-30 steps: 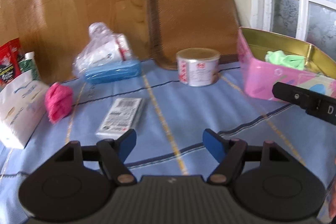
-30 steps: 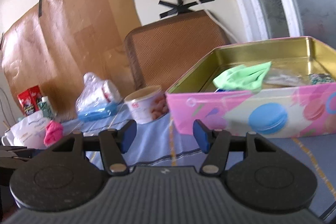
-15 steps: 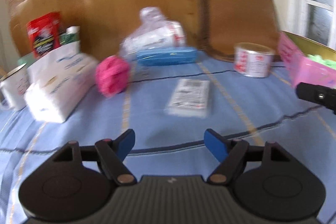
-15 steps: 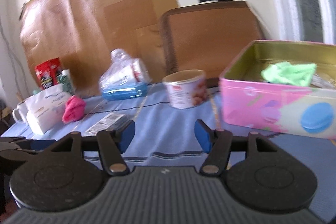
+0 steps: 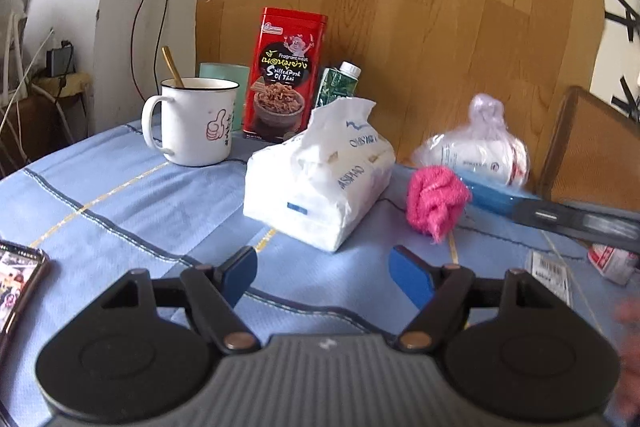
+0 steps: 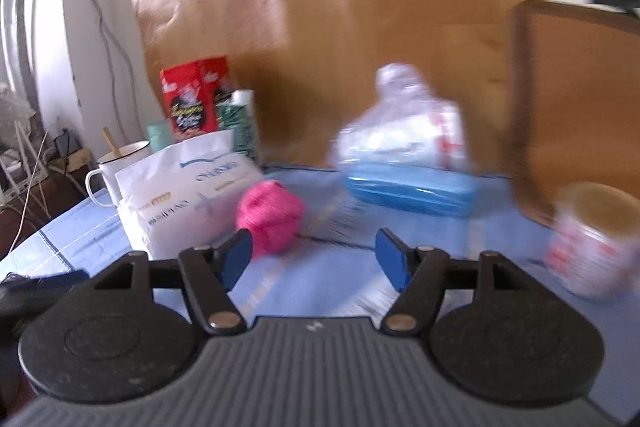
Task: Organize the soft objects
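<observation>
On the tablecloth (image 5: 120, 195), a tissue pack (image 5: 320, 183) is placed between a mug (image 5: 192, 123) on its left and a balled cloth (image 5: 436, 201) just to its right. A snack tin (image 5: 288, 75) and a small carton (image 5: 338, 87) are set behind the pack, and a tied bag (image 5: 476, 151) is seen behind the cloth.

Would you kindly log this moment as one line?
left gripper: open, empty | right gripper: opening, empty | pink cloth: on table beside tissue pack, ungrasped

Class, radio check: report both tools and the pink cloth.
Left tool open, empty. Right tool opening, empty. Pink cloth on tablecloth, untouched, beside tissue pack. Approach unobstructed.
</observation>
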